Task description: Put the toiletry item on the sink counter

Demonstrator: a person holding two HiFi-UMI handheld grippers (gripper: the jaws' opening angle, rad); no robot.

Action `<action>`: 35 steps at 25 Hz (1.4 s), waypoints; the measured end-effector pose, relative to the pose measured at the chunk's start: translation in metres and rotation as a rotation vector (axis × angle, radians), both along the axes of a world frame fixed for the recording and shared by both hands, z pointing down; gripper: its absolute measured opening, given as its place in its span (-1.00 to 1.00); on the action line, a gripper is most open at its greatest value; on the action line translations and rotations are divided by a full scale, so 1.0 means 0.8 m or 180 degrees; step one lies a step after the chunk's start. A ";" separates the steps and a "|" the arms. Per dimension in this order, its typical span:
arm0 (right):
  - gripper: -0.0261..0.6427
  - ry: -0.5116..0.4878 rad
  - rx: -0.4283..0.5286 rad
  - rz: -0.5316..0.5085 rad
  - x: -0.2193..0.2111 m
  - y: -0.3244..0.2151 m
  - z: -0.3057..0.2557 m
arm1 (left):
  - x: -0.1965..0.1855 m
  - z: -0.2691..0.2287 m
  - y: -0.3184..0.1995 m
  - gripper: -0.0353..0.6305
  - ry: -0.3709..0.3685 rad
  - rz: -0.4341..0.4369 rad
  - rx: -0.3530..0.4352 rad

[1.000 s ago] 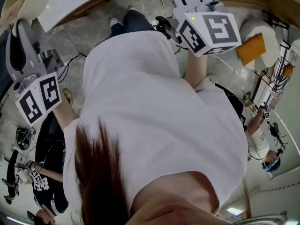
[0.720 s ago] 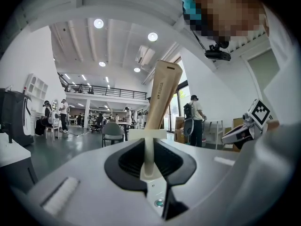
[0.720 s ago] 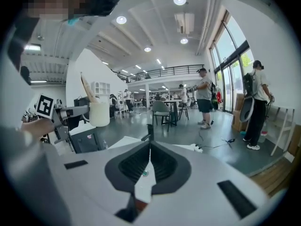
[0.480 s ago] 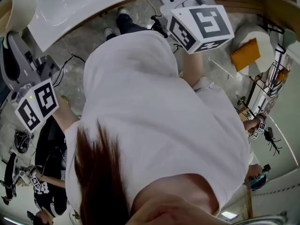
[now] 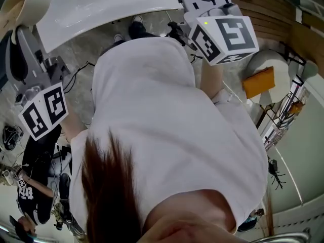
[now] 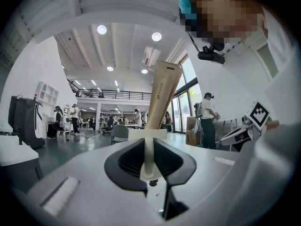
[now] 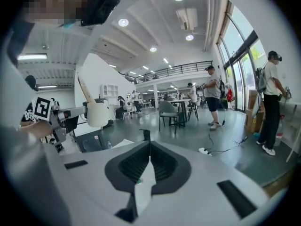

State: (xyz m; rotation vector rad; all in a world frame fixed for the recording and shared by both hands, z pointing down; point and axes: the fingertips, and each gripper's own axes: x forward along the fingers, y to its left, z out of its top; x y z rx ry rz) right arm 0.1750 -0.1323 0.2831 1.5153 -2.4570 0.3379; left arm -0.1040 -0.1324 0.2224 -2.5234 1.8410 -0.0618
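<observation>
In the left gripper view, the left tongs (image 6: 146,142) are seen clenched on a beige toiletry tube (image 6: 161,91). One end is pinched between the pads. The tube's long axis is carried outward roughly in line with the tongs, tipped slightly toward 1 o'clock in that view. In the right gripper view, the right tongs (image 7: 147,140) are seen clenched with nothing between them. The tube is also caught there at 9 o'clock, held out level in the other hand.

In the head view, most of the frame is filled by the person's white shirt (image 5: 167,125). The left tongs are found at 10 o'clock with the tube beyond them at 11 o'clock, near the frame's corner. The white sink bench (image 5: 76,19) is spread from just beside the tube across to 12 o'clock. The right tongs are reached out over its far end at 1 o'clock.

The bench is thus judged to lie toward 2 to 3 o'clock from the tube's free end, and the left hand is judged the one to deliver. Whether the tube is already above the bench edge, or just off it, cannot be told. The tube is not yet set down.
</observation>
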 end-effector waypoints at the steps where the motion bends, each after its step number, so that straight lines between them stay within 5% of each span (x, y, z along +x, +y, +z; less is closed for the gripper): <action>1: -0.89 0.0001 0.0002 -0.0016 0.002 -0.004 0.002 | 0.002 0.002 -0.001 -0.74 -0.0002 -0.0019 0.0004; 20: -0.89 -0.0009 -0.0031 0.0055 0.020 -0.008 0.010 | 0.024 0.007 -0.008 -0.73 -0.0024 0.0096 -0.0006; 35: -0.89 -0.0057 0.0112 0.0325 -0.030 -0.027 -0.020 | -0.033 -0.016 -0.056 -0.74 0.0007 0.0276 0.0097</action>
